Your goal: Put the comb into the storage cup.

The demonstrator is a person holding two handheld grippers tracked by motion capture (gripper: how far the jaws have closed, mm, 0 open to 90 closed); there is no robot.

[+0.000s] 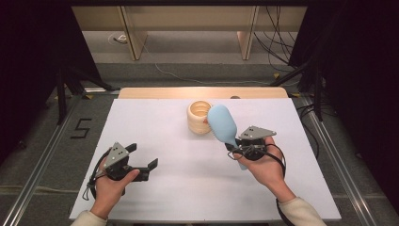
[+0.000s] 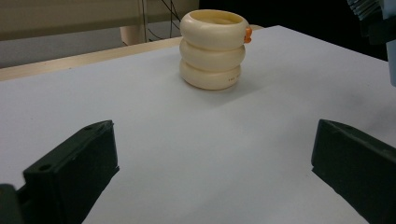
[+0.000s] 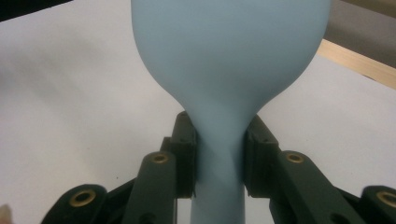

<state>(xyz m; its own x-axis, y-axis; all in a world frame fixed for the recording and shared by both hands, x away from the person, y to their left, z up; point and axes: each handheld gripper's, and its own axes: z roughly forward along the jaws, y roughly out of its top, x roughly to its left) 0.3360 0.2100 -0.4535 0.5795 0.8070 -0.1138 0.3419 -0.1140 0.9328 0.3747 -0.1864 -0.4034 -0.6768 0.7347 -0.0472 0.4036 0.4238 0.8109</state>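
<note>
- The right hand-held gripper [image 1: 231,145] is clamped on the neck of a light blue hairbrush [image 1: 222,123]; in the right gripper view both black jaws press flat against the handle [image 3: 218,158] just below the broad head.
- The brush is held off the counter [image 1: 188,188], head tilted up and away toward a cream ringed cup [image 1: 199,117]; the head overlaps the cup's right side in the high view, though whether they touch is hard to tell from there.
- The cup, three stacked rings with a small orange spot [image 2: 248,34] at the rim, stands upright near the far edge of the white counter.
- The left hand-held gripper [image 1: 142,157] rests low over the near left part of the counter with its jaws spread wide and nothing between them; it faces the cup, well apart from it.
</note>
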